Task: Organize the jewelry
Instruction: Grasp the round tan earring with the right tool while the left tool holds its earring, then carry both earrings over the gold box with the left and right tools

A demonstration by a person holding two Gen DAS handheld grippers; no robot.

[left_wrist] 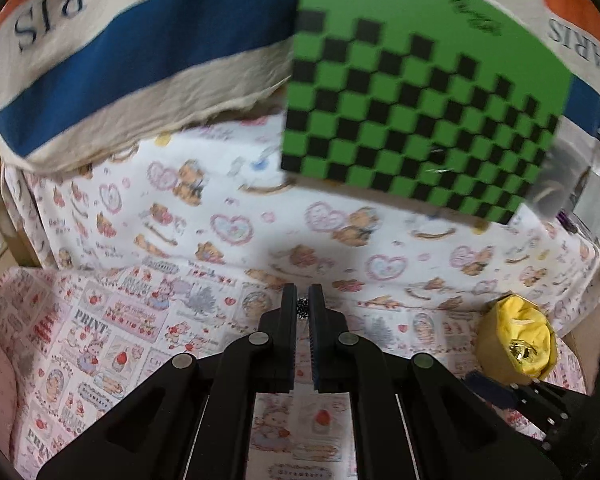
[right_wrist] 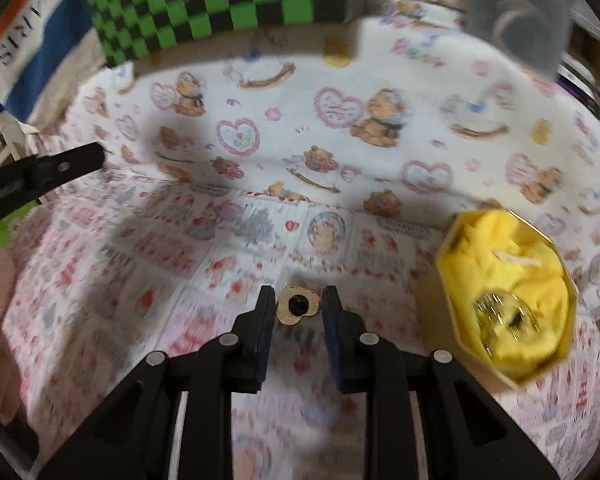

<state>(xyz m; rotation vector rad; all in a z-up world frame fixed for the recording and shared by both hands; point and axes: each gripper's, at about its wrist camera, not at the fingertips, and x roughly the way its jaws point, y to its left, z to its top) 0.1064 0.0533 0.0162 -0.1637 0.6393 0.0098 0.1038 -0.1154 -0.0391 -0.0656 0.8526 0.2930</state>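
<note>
The left tongs (left_wrist: 303,300) are pressed together on a small dark beaded piece (left_wrist: 302,307), which shows only as a speck between the tips. They hang over the near, strawberry-print cloth (left_wrist: 112,344) on the table.

The right tongs (right_wrist: 299,300) pinch a small gold-rimmed ring-shaped piece with a dark centre (right_wrist: 298,306); both pads touch its sides. What kind of jewelry it is cannot be told through the blur.

To the right of both tongs stands a yellow box (right_wrist: 452,312) lined with crumpled yellow cloth (right_wrist: 500,264), open at the top. Something shiny and metallic (right_wrist: 504,316) lies inside it, toward its near side. In the left wrist view the same box (left_wrist: 488,356) sits at the near right, with the right tongs' dark frame just in front of it.

Farther off lies a bear-and-heart print cloth (left_wrist: 260,216). Beyond that a green and black checkered board (left_wrist: 420,112) leans at the far side, with a striped cloth bearing blue and orange bands (left_wrist: 140,56) to its left. A clear plastic box (right_wrist: 516,12) stands at the far right.
</note>
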